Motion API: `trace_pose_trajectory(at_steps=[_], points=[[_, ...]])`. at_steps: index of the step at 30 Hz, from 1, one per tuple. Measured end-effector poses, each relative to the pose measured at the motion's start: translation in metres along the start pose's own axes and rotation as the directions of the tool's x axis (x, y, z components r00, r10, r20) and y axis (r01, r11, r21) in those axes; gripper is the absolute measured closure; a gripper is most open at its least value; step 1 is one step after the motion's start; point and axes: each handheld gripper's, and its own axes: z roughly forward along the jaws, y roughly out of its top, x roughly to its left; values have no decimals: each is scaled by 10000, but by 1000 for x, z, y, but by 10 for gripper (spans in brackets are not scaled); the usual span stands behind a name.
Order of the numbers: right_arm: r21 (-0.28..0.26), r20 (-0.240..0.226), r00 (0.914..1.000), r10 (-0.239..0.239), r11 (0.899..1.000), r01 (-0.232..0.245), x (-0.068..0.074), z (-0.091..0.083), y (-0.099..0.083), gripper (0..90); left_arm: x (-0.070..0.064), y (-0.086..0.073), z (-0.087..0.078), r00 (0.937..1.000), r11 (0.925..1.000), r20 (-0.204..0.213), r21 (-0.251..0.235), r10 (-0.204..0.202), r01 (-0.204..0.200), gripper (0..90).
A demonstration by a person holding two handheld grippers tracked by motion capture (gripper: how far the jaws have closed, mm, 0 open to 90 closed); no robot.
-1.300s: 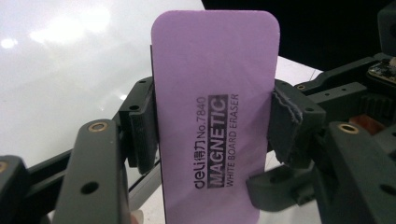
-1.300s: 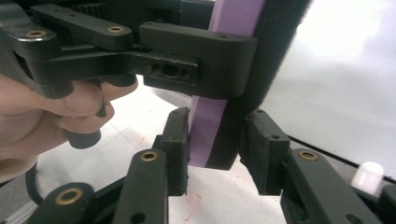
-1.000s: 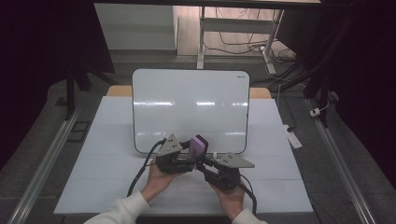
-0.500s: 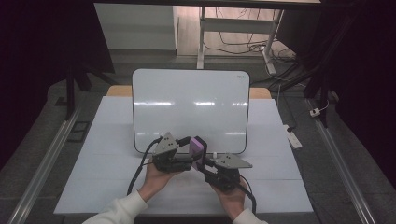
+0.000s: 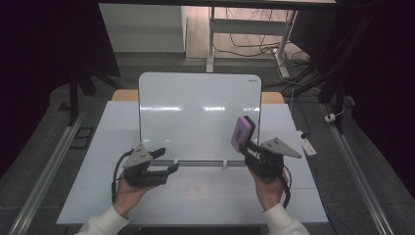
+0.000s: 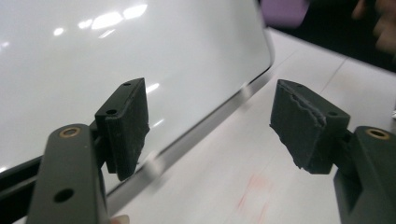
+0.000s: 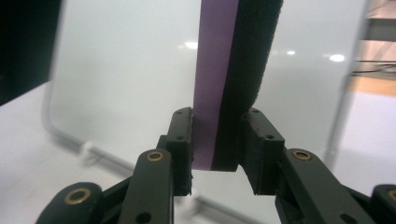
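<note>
A whiteboard [image 5: 199,117] is standing on the pale worktop [image 5: 293,196]; the dark room is hiding the far floor. Right tongs [image 5: 248,147] are gripping a purple eraser [image 5: 242,132] near the board's right edge; left tongs [image 5: 166,160] are gaping wide.

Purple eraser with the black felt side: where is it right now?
The purple eraser with black felt is clamped upright in the right claw, in front of the white whiteboard's lower right corner in the high view.

A white desk [image 5: 122,122] is sitting in a dark room, with cables [image 5: 249,46] lying on the floor [image 5: 235,24] behind it
</note>
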Motion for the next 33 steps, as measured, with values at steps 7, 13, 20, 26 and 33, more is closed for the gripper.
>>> trace_pose_trajectory(at_steps=[7,13,20,26,33], points=[[467,1174,9931,-19,9989,-36,-25,10,40,660,26,-32,-33,9951,9973,-737,292,-657,680,286],[1116,1575,9875,-96,9937,-82,-36,28,59,658,41,-47,-46,9885,9927,-1094,480,-1046,1104,288],[1553,1792,9836,-214,9878,-68,-41,42,74,656,49,-55,-55,9830,9887,-1298,575,-1300,1383,288],[1606,2000,9797,-106,9868,-221,-42,53,87,650,53,-63,-63,9788,9842,-1438,790,-1460,1584,288],[1411,2388,9703,-390,9900,51,-33,65,98,646,55,-71,-68,9769,9800,-1460,1007,-1561,1717,288]])
